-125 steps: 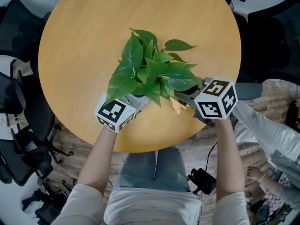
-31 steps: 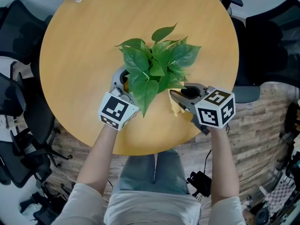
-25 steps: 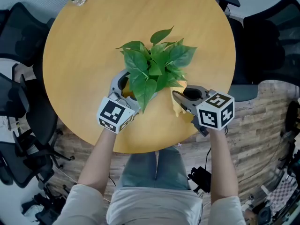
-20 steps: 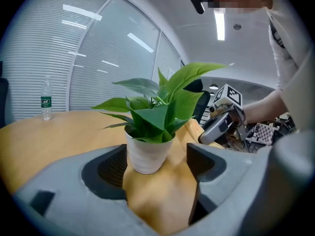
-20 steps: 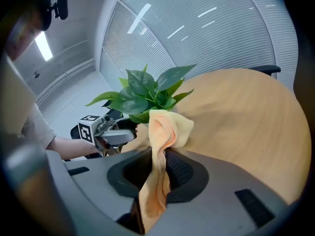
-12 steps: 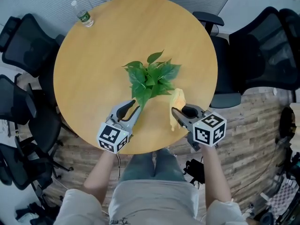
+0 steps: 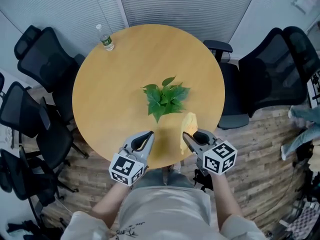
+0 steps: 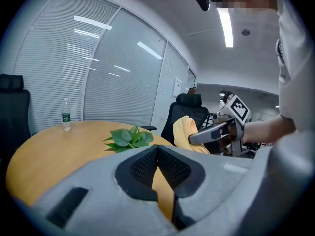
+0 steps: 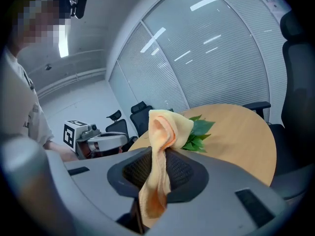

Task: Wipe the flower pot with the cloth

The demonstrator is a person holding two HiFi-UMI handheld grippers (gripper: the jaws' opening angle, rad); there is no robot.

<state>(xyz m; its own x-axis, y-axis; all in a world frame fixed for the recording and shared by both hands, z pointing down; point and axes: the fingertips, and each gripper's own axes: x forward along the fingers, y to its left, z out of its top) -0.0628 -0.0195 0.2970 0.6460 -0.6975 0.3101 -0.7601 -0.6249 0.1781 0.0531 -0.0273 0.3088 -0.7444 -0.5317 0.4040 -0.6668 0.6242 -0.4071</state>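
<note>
The potted plant [image 7: 165,98] stands near the middle of the round wooden table [image 7: 110,94]; green leaves hide its pot. Both grippers hang lifted over the table's near edge, well short of the plant. My left gripper [image 7: 150,134] is shut with nothing between its jaws, as the left gripper view [image 8: 158,151] shows. My right gripper [image 7: 184,135] is shut on the yellow cloth [image 7: 188,126], which sticks up and droops from its jaws [image 9: 160,154]. The plant's leaves [image 9: 197,134] show behind the cloth [image 9: 162,146] in the right gripper view, and the leaves [image 8: 129,138] also appear in the left gripper view.
A water bottle [image 7: 105,38] stands at the table's far left edge. Black office chairs [image 7: 45,59] ring the table on the left and on the right [image 7: 275,69]. Window blinds [image 7: 190,4] run behind. A person's leg [image 7: 302,119] shows at the far right.
Both grippers rose and drew back from the plant toward the near edge of the table. The left gripper let go of the pot and its jaws closed. The cloth stayed in the right gripper.
</note>
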